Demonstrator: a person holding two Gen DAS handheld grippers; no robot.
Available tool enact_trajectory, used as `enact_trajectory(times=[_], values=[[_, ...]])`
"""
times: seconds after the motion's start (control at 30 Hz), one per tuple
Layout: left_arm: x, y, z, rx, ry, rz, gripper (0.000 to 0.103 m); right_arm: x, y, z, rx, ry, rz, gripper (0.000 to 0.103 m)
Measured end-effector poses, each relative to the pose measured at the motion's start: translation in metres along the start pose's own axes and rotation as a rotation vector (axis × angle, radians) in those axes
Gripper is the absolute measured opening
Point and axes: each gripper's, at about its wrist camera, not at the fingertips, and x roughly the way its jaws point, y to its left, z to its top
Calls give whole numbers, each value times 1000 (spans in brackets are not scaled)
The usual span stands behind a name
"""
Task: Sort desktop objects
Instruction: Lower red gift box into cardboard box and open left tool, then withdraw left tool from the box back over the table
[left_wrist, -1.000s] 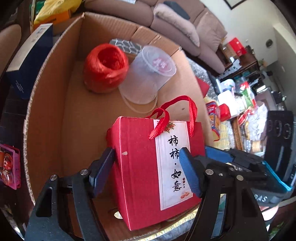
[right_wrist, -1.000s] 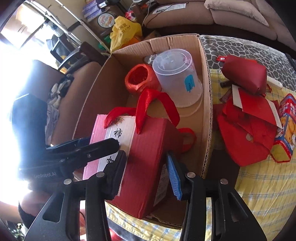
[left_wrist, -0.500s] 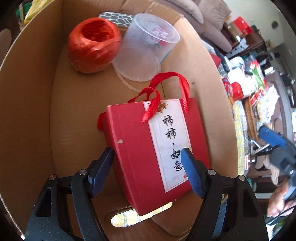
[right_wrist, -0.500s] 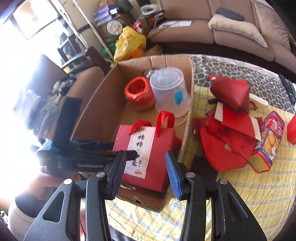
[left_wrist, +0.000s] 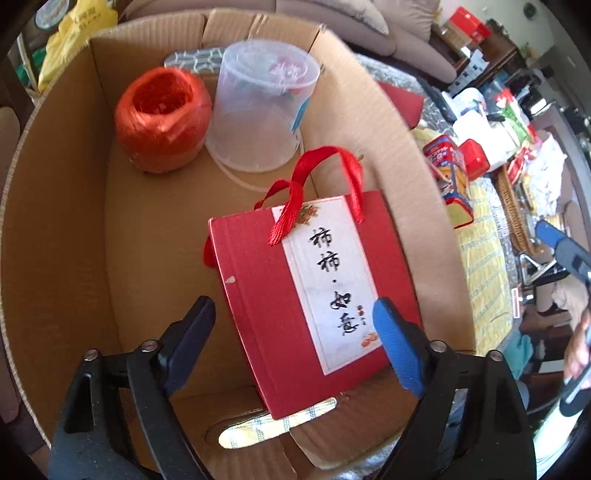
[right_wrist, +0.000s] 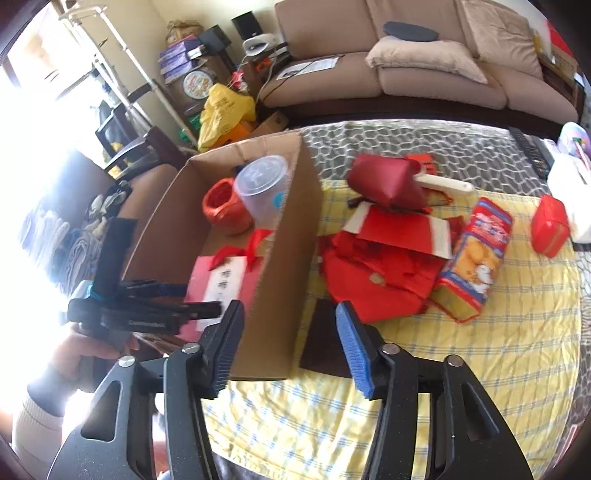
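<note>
The right gripper (right_wrist: 288, 345), jaws apart and empty, stood nearest the biscuit packet (right_wrist: 474, 258), which lay ahead-right on the yellow cloth (right_wrist: 517, 350), apparently long axis pointing away, while the open left gripper (left_wrist: 295, 343) faced the boxed red gift bag (left_wrist: 310, 291).

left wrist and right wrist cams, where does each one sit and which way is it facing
Left wrist: on the left gripper, looking down into the cardboard box at the red gift box; its open fingers show.
Right wrist: on the right gripper, above the yellow tablecloth; open fingers and holding hand show.
Shared: cardboard box, gift box, red twine ball, plastic tub.
</note>
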Motion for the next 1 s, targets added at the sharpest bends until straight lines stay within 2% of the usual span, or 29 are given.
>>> enact_trajectory(times=[0.1, 0.17, 0.33, 0.57, 0.77, 1.0], values=[[-16, -16, -5, 38, -59, 19, 95, -17, -29, -3, 35, -33, -55, 73], [-25, -31, -8, 67, -103, 42, 103, -27, -48, -6, 58, -52, -108, 76], [-40, -76, -10, 124, -193, 57, 103, -39, -84, -22, 99, -55, -156, 81], [-51, -134, -11, 174, -271, 6, 103, -50, -117, -43, 144, -44, -184, 87], [-35, -184, -11, 221, -303, 14, 103, -59, -145, -55, 188, -59, -208, 90], [20, -230, -9, 275, -292, 4, 103, -57, -175, -64, 273, -98, -230, 90]])
